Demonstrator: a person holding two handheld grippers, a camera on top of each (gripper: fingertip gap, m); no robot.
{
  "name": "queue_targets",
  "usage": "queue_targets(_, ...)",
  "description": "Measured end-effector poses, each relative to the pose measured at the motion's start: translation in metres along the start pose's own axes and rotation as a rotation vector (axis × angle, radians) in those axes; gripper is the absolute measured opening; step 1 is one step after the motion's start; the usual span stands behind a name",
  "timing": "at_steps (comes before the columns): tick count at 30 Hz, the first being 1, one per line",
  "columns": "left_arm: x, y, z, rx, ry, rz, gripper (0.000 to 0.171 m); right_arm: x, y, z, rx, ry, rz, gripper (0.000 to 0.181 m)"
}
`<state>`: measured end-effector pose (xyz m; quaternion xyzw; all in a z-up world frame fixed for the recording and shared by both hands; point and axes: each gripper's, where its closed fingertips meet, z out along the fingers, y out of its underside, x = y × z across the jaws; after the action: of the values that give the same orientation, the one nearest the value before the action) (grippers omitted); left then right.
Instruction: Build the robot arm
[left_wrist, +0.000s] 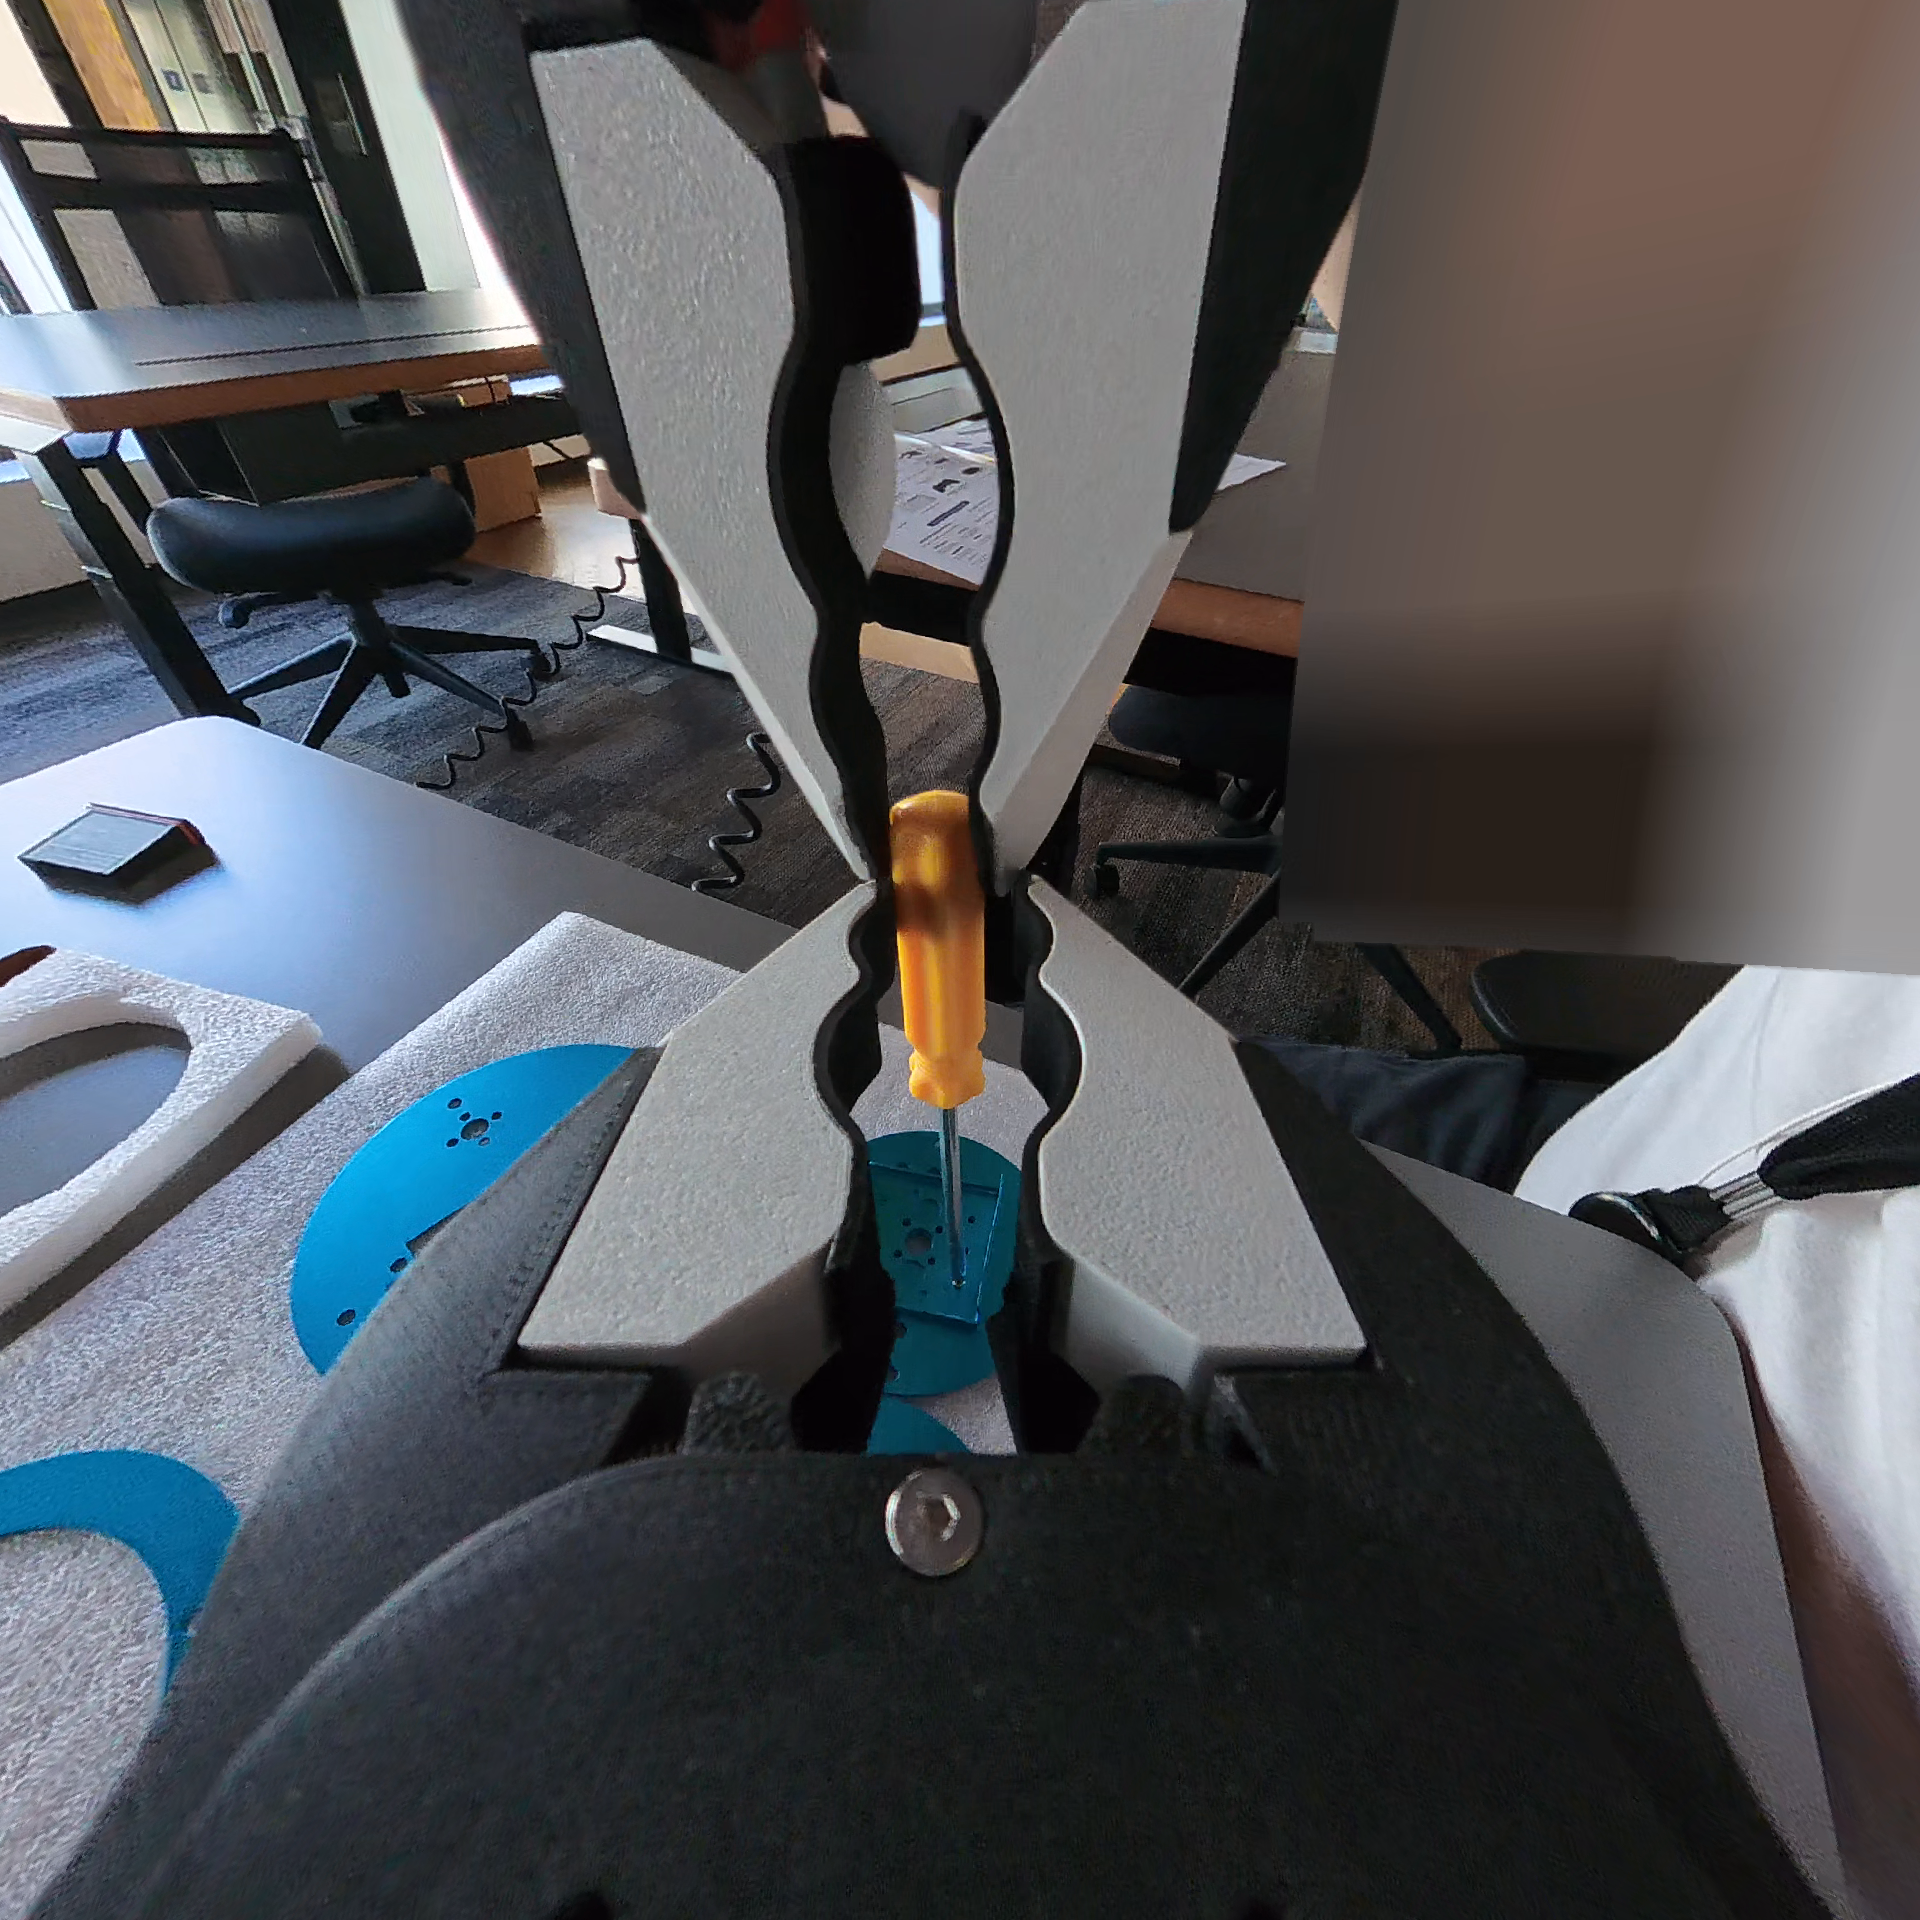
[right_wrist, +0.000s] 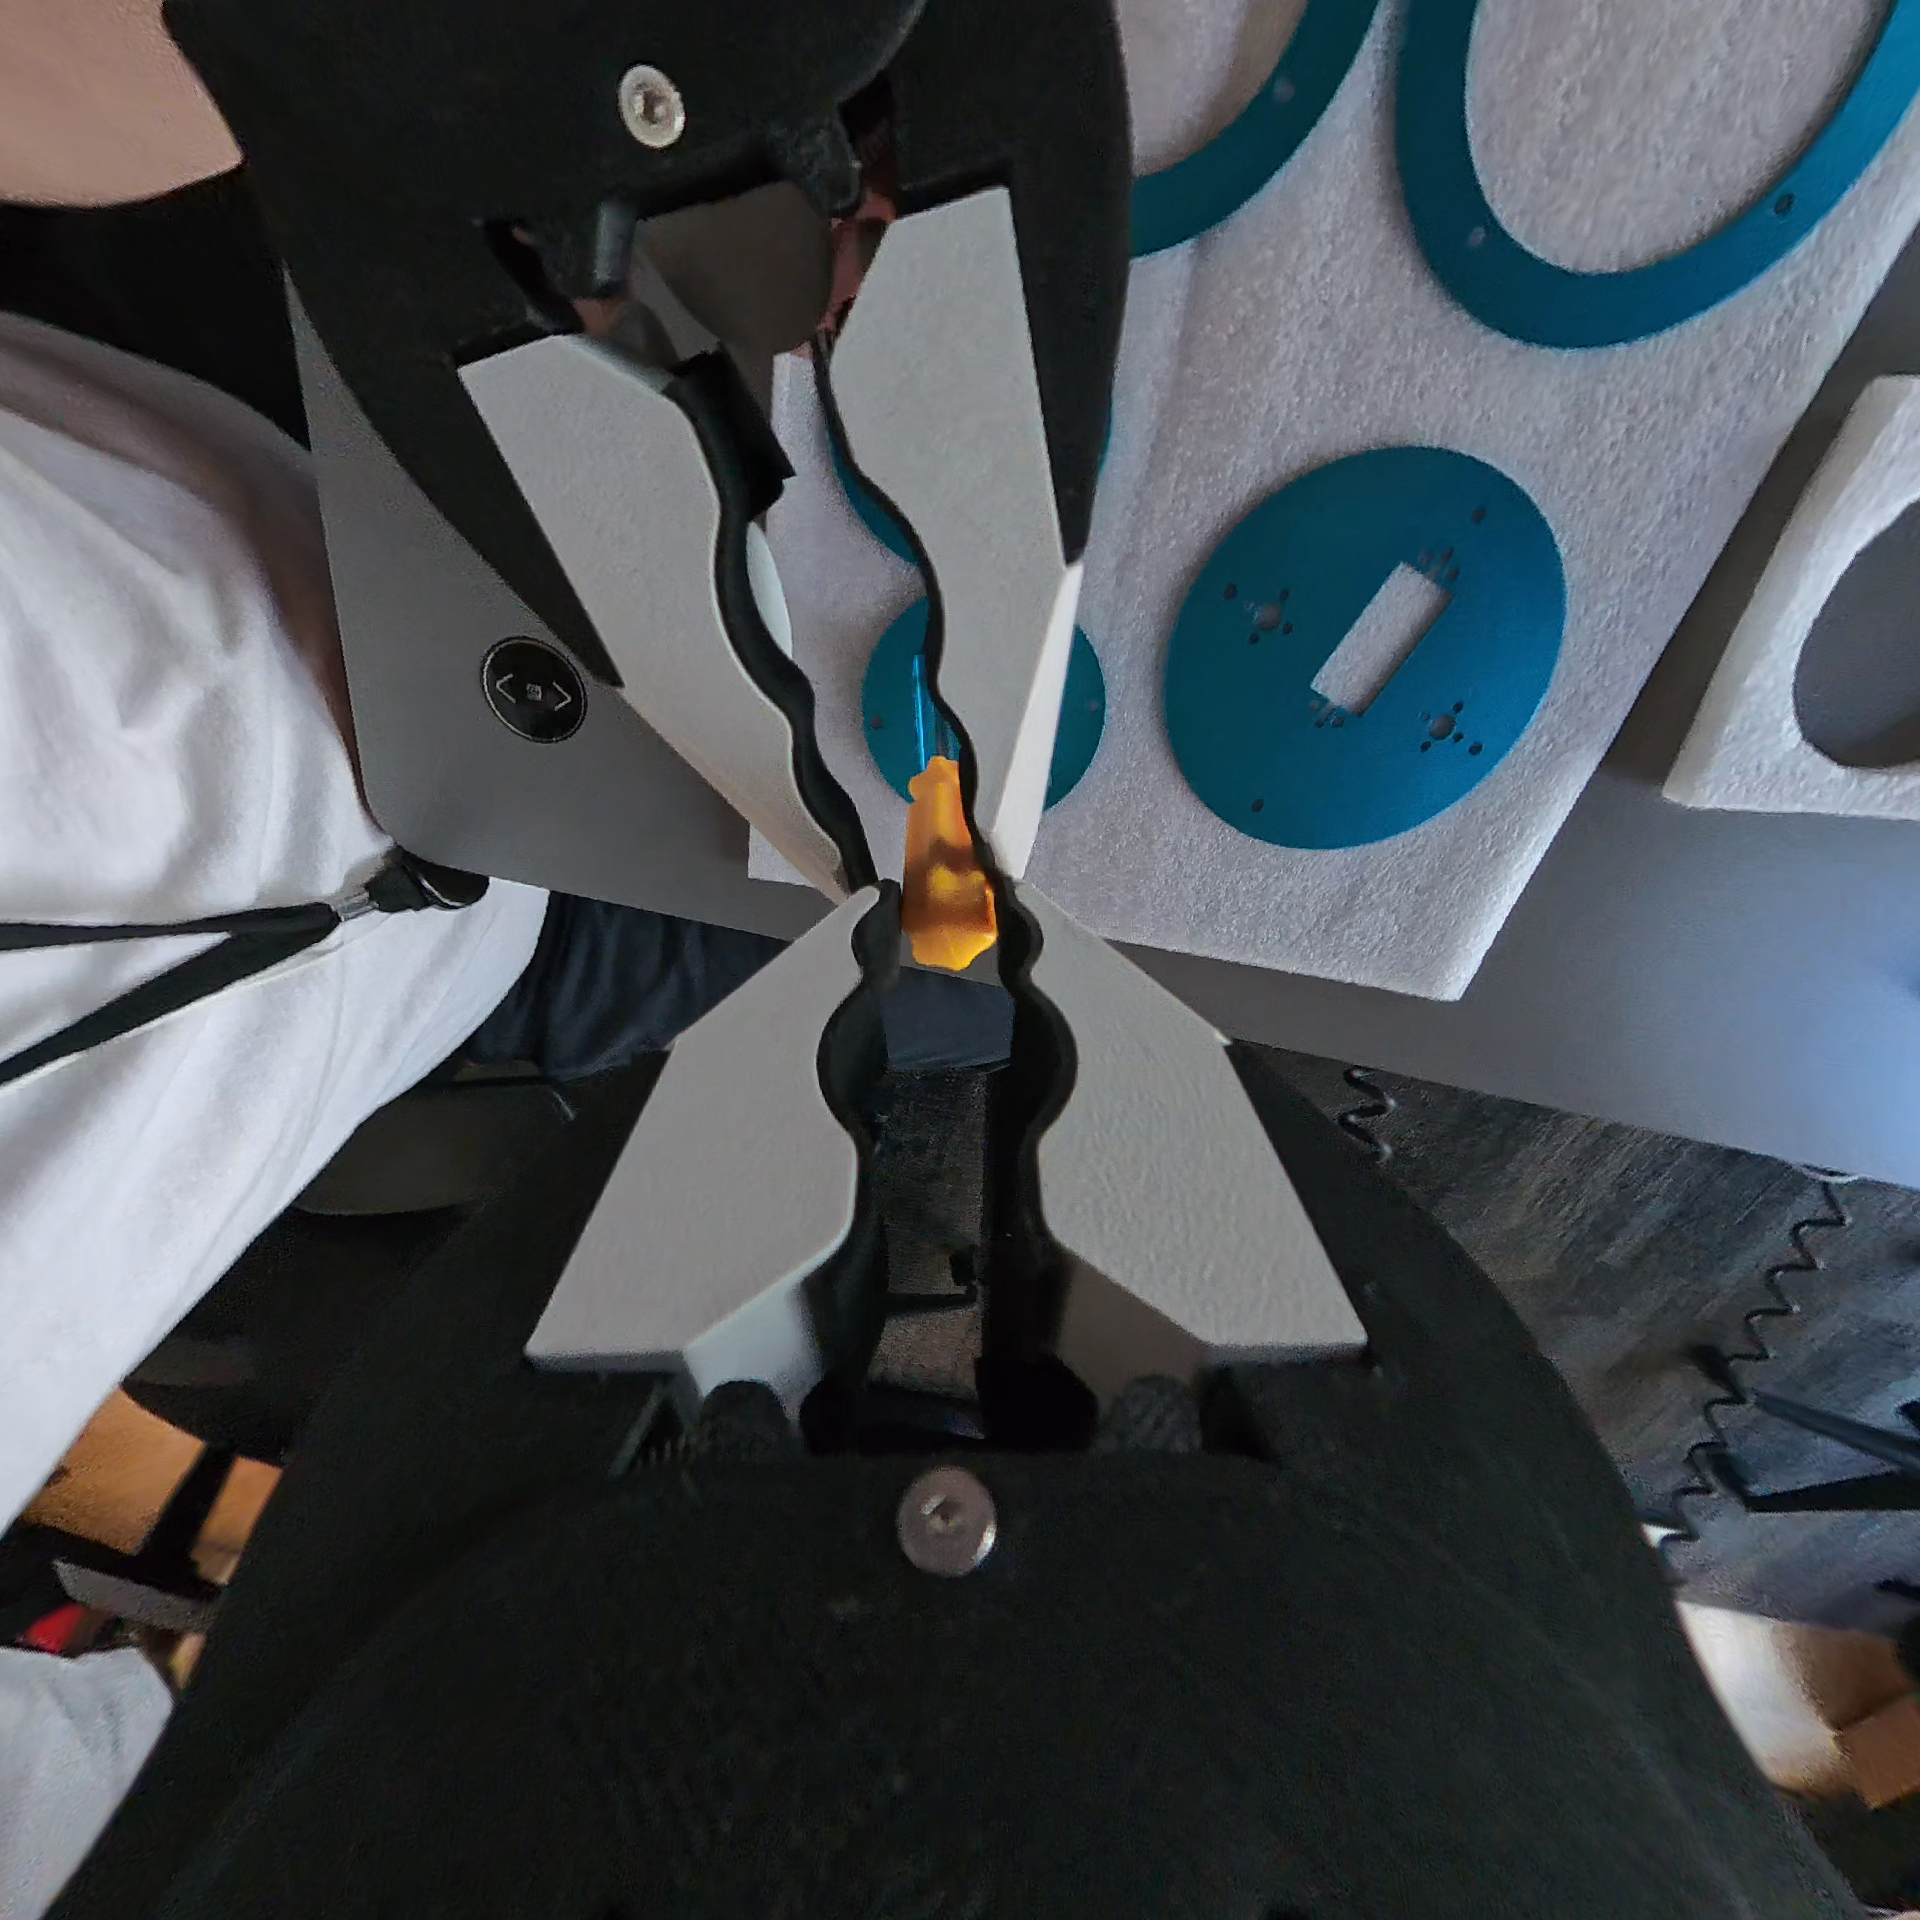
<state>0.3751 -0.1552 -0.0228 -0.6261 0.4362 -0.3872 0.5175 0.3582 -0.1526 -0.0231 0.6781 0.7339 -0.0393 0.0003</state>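
A: Where is your right gripper (right_wrist: 940, 914) sitting?

B: Its fingers are clamping the top of the translucent orange plastic-handled screwdriver (left_wrist: 935, 956), which is standing upright.

A: And your left gripper (left_wrist: 940, 935)?

B: It is closing on the same handle, just below. The steel tip is resting on the small blue metal bracket (left_wrist: 940, 1242), which is lying on the white foam sheet (right_wrist: 1299, 395).

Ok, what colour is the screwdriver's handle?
Translucent orange-yellow; the screwdriver handle shows best in the left wrist view.

Upright orange-handled screwdriver (left_wrist: 938, 966), tip on small blue bracket (left_wrist: 940, 1242).
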Motion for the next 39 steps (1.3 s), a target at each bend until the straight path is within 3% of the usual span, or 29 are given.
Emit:
queue_targets(6, -0.001, 0.001, -0.002, -0.007, 0.008, 0.018, 0.019, 0.000, -0.004, -0.001, 0.015, 0.052, -0.234, 0.015)
queue_targets(10, -0.002, 0.002, -0.002, -0.007, -0.025, 0.019, 0.025, 0.000, -0.002, 0.000, -0.013, 0.049, -0.023, 0.016)
queue_targets(14, -0.001, 0.004, 0.000, -0.024, -0.047, 0.054, 0.018, 0.000, -0.004, 0.000, 0.023, 0.030, 0.176, 0.015)
queue_targets(17, 0.003, 0.002, 0.000, -0.004, -0.002, 0.047, 0.018, -0.001, -0.007, -0.002, 0.050, 0.006, 0.052, 0.020)
queue_targets(19, 0.005, 0.002, 0.000, -0.002, 0.024, 0.047, 0.018, 0.005, -0.010, -0.003, 0.079, 0.024, -0.051, 0.039)
queue_targets(22, 0.004, 0.003, 0.001, -0.016, 0.019, 0.074, 0.018, 0.010, -0.012, -0.002, 0.106, 0.021, -0.122, 0.048)
queue_targets(29, 0.005, 0.005, 0.000, -0.007, 0.011, 0.096, 0.017, 0.004, -0.010, -0.001, 0.114, -0.012, -0.063, 0.039)
queue_targets(39, 0.004, 0.027, 0.007, -0.110, -0.046, 0.097, 0.015, -0.006, -0.011, 0.004, 0.124, -0.130, 0.038, 0.025)
